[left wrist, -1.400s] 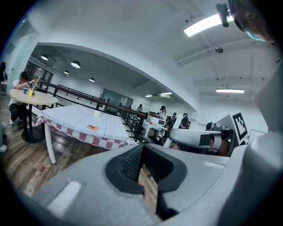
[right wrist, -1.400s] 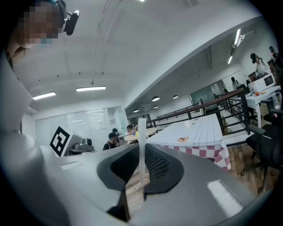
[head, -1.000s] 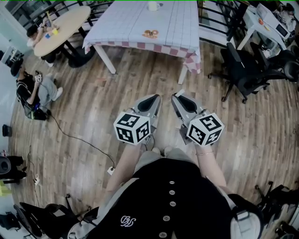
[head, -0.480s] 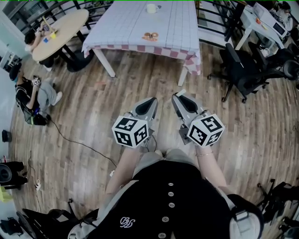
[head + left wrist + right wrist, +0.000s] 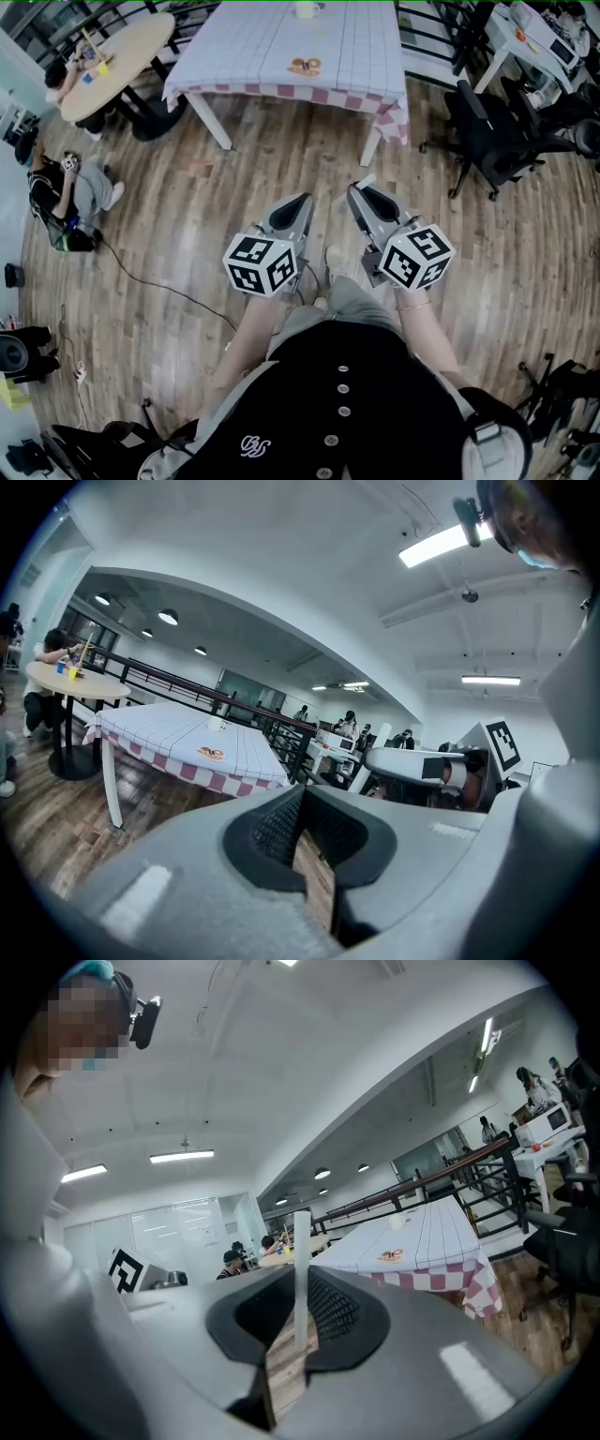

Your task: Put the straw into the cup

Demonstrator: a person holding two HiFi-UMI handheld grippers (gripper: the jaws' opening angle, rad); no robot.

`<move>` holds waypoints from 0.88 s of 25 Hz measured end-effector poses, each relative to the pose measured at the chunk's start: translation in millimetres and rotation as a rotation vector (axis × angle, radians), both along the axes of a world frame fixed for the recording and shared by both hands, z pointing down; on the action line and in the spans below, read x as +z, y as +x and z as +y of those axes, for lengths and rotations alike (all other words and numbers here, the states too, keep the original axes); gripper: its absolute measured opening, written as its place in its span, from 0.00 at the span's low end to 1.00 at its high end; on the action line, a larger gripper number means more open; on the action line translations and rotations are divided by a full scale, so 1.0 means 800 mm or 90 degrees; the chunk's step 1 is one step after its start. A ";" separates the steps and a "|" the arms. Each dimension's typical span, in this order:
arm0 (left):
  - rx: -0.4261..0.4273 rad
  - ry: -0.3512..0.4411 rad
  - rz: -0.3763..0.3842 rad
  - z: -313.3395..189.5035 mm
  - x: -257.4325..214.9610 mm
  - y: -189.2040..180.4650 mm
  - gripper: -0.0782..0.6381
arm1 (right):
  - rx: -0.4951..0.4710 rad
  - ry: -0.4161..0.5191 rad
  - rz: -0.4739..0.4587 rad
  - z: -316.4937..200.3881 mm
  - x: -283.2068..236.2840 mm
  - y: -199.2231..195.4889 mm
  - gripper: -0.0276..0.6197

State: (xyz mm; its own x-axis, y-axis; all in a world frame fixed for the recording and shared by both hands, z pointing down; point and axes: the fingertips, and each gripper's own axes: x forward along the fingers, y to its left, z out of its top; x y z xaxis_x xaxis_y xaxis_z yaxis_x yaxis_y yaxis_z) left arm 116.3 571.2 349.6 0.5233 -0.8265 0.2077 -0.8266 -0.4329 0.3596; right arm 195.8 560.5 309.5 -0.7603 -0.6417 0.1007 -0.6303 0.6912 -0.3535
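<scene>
A white cup (image 5: 305, 10) stands at the far side of a table (image 5: 356, 47) with a checked cloth, well ahead of both grippers. The cup is also small in the left gripper view (image 5: 217, 725) and the right gripper view (image 5: 397, 1223). My right gripper (image 5: 361, 189) is shut on a white straw (image 5: 301, 1269), which stands upright between its jaws (image 5: 300, 1283); its tip (image 5: 365, 179) pokes out in the head view. My left gripper (image 5: 302, 199) is held beside it over the wooden floor, shut with nothing in it (image 5: 305, 803).
A small plate of snacks (image 5: 302, 67) lies on the table's near part. Black office chairs (image 5: 487, 141) stand at the right. A round table (image 5: 122, 52) is at the back left, a person sits on the floor (image 5: 66, 192), and a cable (image 5: 159, 281) runs across the boards.
Both grippers keep their places side by side. A shoe has come into view on the floor between them, and the table has shifted slightly in the head view.
</scene>
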 end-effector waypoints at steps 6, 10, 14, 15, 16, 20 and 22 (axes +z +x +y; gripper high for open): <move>-0.027 0.015 0.005 -0.057 -0.001 -0.015 0.11 | -0.002 -0.001 -0.007 -0.052 0.008 -0.006 0.10; -0.035 0.029 -0.010 -0.114 -0.009 -0.027 0.11 | -0.012 0.010 -0.019 -0.112 0.004 -0.018 0.10; -0.036 0.046 -0.022 -0.173 -0.031 -0.032 0.11 | -0.028 0.032 -0.028 -0.179 -0.020 -0.034 0.10; -0.036 0.047 -0.025 -0.187 -0.034 -0.033 0.11 | -0.033 0.036 -0.027 -0.194 -0.024 -0.039 0.10; -0.036 0.048 -0.025 -0.202 -0.035 -0.033 0.11 | -0.039 0.039 -0.025 -0.207 -0.026 -0.042 0.10; -0.037 0.057 -0.019 -0.260 -0.043 -0.027 0.11 | -0.059 0.053 -0.016 -0.259 -0.035 -0.051 0.10; -0.034 0.066 -0.014 -0.290 -0.051 -0.022 0.11 | -0.060 0.061 -0.011 -0.285 -0.039 -0.049 0.10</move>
State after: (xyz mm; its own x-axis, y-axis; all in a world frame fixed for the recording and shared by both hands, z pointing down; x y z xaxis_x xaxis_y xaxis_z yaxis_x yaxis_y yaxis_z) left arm 98.3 339.4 309.1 0.4740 -0.8709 0.1300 -0.8567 -0.4220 0.2966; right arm 156.6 332.8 278.3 -0.8189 -0.5732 0.0290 -0.5551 0.7783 -0.2935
